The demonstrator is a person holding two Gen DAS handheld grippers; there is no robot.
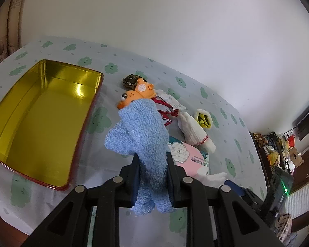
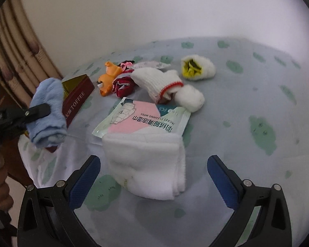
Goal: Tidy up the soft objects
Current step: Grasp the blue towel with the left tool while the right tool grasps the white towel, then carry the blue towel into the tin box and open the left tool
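Blue fuzzy sock, bunched, folded double

Items counted across both views:
- One tin.
- One blue sock.
- One folded white towel.
- One wipes packet.
- One white glove.
- Two orange toys.
- One red cloth.
- One yellow-lined white sock.

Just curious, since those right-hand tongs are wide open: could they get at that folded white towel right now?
Probably yes. The right tongs stand open with the folded white towel lying between their fingers, nothing on top of it. Only the wipes packet lies behind it.
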